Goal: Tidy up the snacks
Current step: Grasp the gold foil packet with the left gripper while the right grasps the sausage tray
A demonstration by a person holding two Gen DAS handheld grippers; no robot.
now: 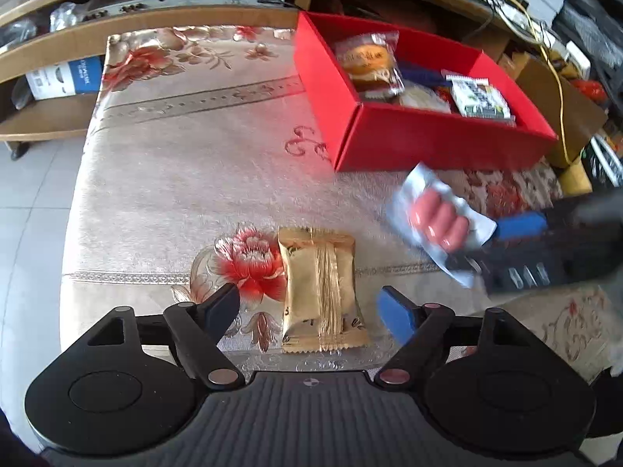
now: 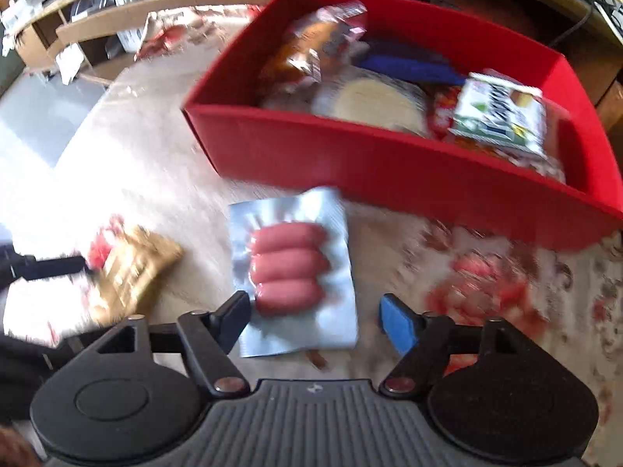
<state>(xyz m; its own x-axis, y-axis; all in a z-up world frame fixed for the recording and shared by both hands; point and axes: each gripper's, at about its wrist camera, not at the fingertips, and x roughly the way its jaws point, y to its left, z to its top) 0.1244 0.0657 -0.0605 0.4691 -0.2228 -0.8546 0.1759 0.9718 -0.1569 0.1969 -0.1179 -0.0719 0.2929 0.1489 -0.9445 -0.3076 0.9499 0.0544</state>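
Two snacks left outside the red box (image 1: 436, 140): gold packet (image 1: 321, 290) between the spread left gripper (image 1: 311, 311), sausage pack (image 2: 294, 272) near the box. Right gripper (image 2: 315, 317) looks spread around it, though I can't tell if it's gripping; several snacks are already boxed.

Glossy gold foil wrapper (image 1: 321, 292), shiny clear plastic sausage pack (image 2: 292, 272), matt red cardboard box (image 1: 428, 140), woven satin-sheen floral tablecloth (image 1: 175, 179).
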